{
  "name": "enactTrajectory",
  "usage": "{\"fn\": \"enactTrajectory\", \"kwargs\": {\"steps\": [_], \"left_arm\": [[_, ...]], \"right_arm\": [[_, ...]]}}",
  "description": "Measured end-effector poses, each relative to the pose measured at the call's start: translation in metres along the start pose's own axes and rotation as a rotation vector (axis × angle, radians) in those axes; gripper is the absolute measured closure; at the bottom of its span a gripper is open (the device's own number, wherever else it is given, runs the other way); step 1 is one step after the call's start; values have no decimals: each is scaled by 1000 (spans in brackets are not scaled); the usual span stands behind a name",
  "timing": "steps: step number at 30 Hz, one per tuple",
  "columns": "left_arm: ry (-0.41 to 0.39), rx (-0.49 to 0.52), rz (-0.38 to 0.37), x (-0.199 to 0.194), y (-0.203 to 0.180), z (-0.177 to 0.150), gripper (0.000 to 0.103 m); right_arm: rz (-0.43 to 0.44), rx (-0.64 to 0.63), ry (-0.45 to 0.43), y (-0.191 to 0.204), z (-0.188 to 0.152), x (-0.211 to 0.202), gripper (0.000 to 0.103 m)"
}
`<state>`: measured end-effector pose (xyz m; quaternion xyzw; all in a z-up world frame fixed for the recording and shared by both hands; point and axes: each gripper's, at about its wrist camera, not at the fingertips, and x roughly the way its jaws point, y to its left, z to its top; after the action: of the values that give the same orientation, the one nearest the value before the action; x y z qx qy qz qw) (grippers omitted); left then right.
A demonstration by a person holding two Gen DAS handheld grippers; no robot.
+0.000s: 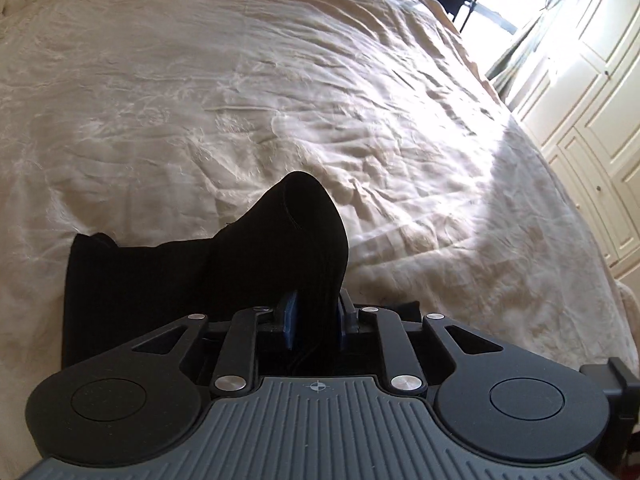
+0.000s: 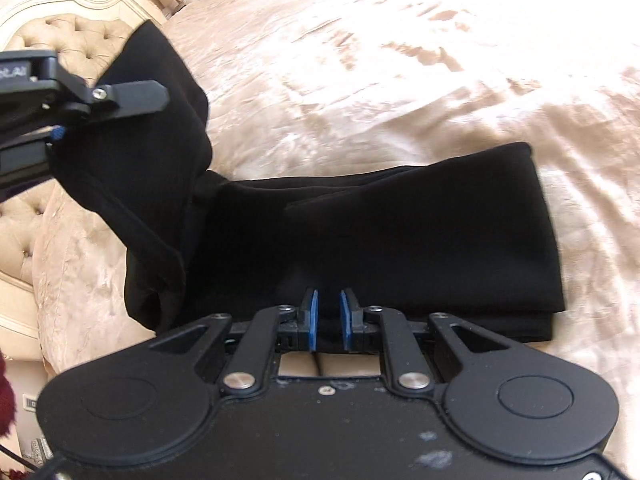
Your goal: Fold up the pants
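Black pants point(image 2: 420, 240) lie partly folded on a cream bedspread point(image 2: 400, 60). My left gripper point(image 1: 316, 320) is shut on one end of the pants point(image 1: 280, 248) and holds it lifted off the bed; that end stands up in a fold. The left gripper also shows in the right wrist view point(image 2: 56, 136) at the left, with the raised cloth hanging from it. My right gripper point(image 2: 328, 316) sits at the near edge of the folded pants, its blue pads close together with black cloth between them.
The bedspread point(image 1: 280, 80) stretches far ahead in the left wrist view. White wardrobe doors point(image 1: 592, 100) stand to the right of the bed. A tufted cream headboard point(image 2: 68, 40) is at the left in the right wrist view.
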<state>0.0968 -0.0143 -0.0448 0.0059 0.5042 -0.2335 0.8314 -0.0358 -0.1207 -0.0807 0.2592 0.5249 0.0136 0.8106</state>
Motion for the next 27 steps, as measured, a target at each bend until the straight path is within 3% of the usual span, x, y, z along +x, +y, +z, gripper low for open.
{"fn": "enactTrajectory", "kwargs": {"steps": [4,11,15,21,27], "left_arm": [[57,23,-28,19,-20,-11,85],[-12,64,-31,-9,-30,-3,84],[-15,67,73,-17,-2,-1,84],[51,-13,236,-9,73,-9,84],[166,-52,282,13,125,-22,83]], "right_arm": [[-32,18,6,-31,6,-12,88],[-69,42,3,-58,6,-26,84],[-83,32,-33,-58,10,-34,79],[-88,17,-89,-47,29,-18,67],[-93,25,-74,-38,41,9,63]]}}
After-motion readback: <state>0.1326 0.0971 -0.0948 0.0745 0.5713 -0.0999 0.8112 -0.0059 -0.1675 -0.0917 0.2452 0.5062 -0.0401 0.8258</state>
